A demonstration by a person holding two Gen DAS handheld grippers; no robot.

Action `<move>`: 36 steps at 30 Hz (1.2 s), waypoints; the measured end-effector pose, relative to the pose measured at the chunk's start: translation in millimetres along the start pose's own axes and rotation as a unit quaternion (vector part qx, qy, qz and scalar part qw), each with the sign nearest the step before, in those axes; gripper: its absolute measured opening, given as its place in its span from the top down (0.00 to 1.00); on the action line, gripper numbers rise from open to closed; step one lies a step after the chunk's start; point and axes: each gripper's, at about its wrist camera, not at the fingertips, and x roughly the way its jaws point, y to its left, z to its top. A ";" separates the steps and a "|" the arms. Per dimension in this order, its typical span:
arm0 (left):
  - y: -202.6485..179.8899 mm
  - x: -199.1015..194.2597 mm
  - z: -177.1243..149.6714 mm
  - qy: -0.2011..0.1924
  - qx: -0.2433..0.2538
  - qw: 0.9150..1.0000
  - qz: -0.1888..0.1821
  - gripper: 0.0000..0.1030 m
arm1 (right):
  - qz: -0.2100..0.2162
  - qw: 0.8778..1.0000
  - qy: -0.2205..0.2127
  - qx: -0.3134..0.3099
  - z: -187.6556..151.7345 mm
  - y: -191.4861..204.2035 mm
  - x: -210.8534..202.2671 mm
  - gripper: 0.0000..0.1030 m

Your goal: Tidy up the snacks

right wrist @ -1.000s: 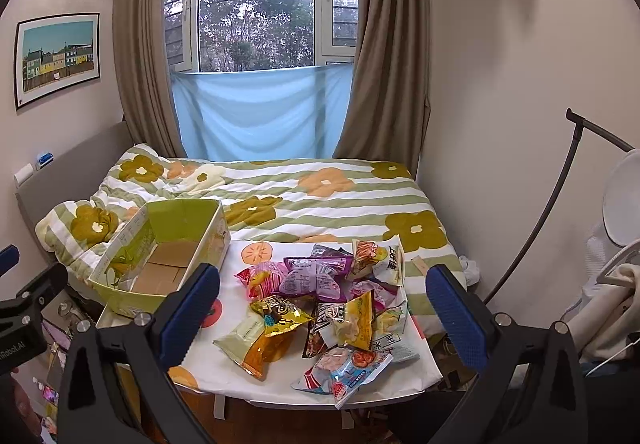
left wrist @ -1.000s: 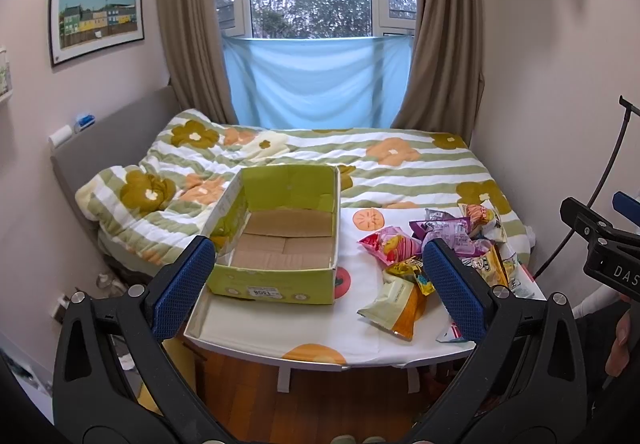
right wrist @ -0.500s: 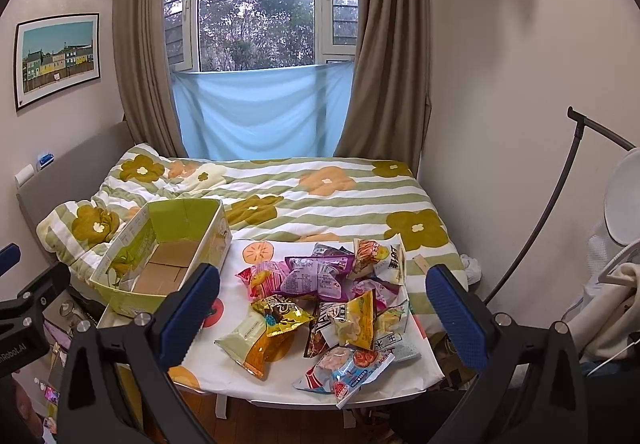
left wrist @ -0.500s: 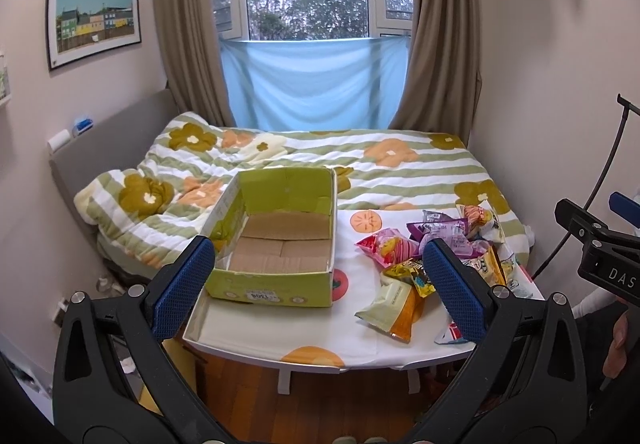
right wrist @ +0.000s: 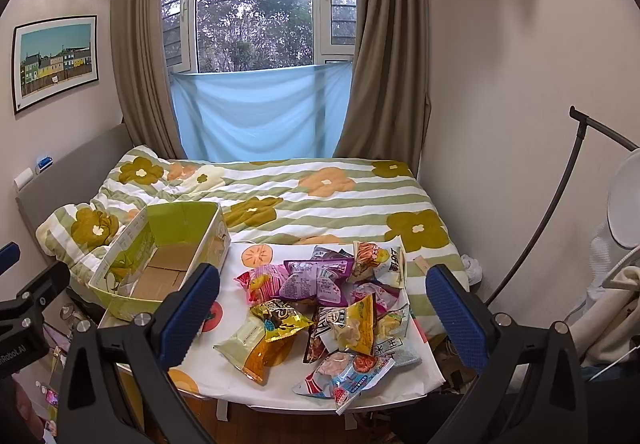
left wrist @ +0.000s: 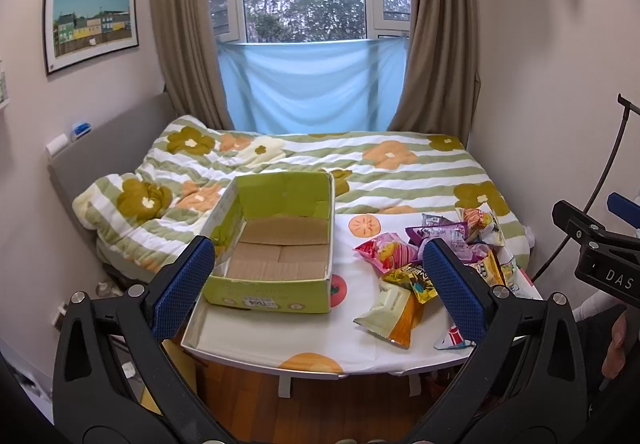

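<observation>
On the right half of the small cloth-covered table (right wrist: 224,384) the snack packets (right wrist: 320,308) lie heaped, none yet in the green cardboard box (left wrist: 276,244) standing empty to their left. Over the last second almost nothing has changed: the left view has only edged slightly nearer, so sorting has not begun. Both the left gripper (left wrist: 316,280) and the right gripper (right wrist: 320,312) hang spread wide, holding nothing, short of the table's near edge.

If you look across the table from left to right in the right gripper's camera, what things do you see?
Green cardboard box → pale green and orange packet → yellow packet → purple packet → white and orange packet.
</observation>
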 end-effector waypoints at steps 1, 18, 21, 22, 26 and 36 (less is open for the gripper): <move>0.0 0.2 0.1 0.000 0.000 1.000 0.001 0.00 | 0.000 1.000 0.000 0.000 -0.3 -0.2 -0.1 0.00; 1.6 3.9 2.1 0.001 0.000 1.000 -0.001 0.00 | -0.002 1.000 0.000 0.001 -0.2 -0.4 3.6 0.00; 1.9 3.7 1.6 0.001 0.000 1.000 -0.001 0.00 | -0.002 1.000 0.000 0.002 -0.2 0.0 4.2 0.00; 1.8 3.9 2.0 0.001 0.000 1.000 0.000 0.00 | -0.002 1.000 0.000 0.002 -0.3 -0.3 3.9 0.00; 1.8 2.9 1.6 -0.001 -0.001 1.000 0.000 0.00 | -0.002 1.000 -0.001 0.002 0.1 -0.3 3.7 0.00; -3.3 -1.9 0.8 -0.008 0.000 1.000 -0.005 0.00 | -0.001 1.000 -0.002 0.002 -2.1 1.8 4.1 0.00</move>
